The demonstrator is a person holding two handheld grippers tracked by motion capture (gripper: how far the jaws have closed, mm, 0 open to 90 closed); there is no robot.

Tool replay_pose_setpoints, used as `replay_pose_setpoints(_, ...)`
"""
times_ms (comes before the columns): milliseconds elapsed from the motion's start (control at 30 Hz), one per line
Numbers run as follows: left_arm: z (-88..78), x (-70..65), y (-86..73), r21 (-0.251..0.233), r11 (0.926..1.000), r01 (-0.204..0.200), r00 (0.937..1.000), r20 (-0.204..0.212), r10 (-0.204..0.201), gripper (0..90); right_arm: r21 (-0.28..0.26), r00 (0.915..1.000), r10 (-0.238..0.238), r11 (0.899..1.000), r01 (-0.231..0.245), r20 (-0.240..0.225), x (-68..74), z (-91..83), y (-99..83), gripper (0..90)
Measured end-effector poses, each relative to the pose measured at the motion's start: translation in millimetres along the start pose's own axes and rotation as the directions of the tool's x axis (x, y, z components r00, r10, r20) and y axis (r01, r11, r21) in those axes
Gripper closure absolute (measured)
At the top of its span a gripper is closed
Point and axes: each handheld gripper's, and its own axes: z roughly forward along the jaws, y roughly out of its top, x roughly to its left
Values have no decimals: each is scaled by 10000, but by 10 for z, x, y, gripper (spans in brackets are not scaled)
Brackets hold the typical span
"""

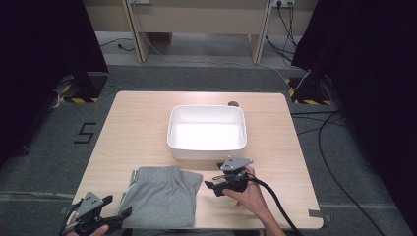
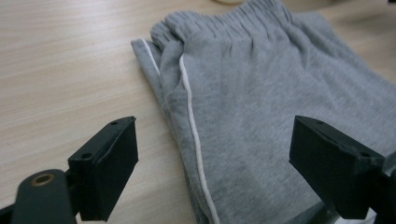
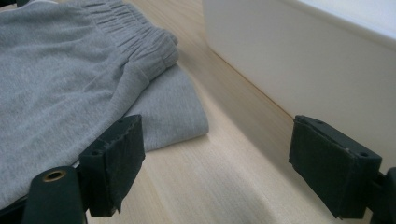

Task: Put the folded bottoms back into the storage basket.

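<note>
While both grippers hang near the table's near edge, the white rectangular plastic tub (image 1: pixel 206 129) sits mid-table with nothing visible inside, just a bright bare floor. Its outer wall (image 3: pixel 299 60) runs along the right side of the right gripper view, plain, no label or print readable.

Folded grey sweat shorts with a white side stripe and elastic waistband (image 1: pixel 161 195) lie flat on the light wooden table (image 1: pixel 133 128), just in front of the tub, apart from it. Stripe and gathered waistband are clear in the left gripper view (image 2: pixel 261 93); no brand tag can be read on the fabric.

Left gripper (image 1: pixel 123 215) at the shorts' near left corner, jaws spread wide, one over bare wood, one over the cloth, not pinching anything. Right gripper (image 1: pixel 211 188) just right of the shorts, between them and the tub's near corner, jaws released and wide with bare table between them.

Only readable writing: a black "5" (image 1: pixel 85 132) marked on the grey floor left of the table.
</note>
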Motion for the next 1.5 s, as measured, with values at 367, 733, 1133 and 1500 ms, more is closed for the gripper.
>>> replay_pose_setpoints(367,10,-117,-44,511,9985,-213,9987,480,188,149,128,9994,-87,9999,91,-333,87,120,18,201)
replay_pose_setpoints(733,215,-136,-135,1220,9920,-330,9982,541,266,216,308,9953,-462,9983,490,-850,273,341,109,198)
replay_pose_setpoints(1133,337,-151,-157,1346,9890,-610,9972,513,545,332,903,9939,-205,9955,304,-1088,349,745,146,189)
replay_pose_setpoints(1500,533,-308,-66,1203,9866,-1105,9891,1111,972,387,1208,9942,-774,9889,861,-751,287,674,102,404)
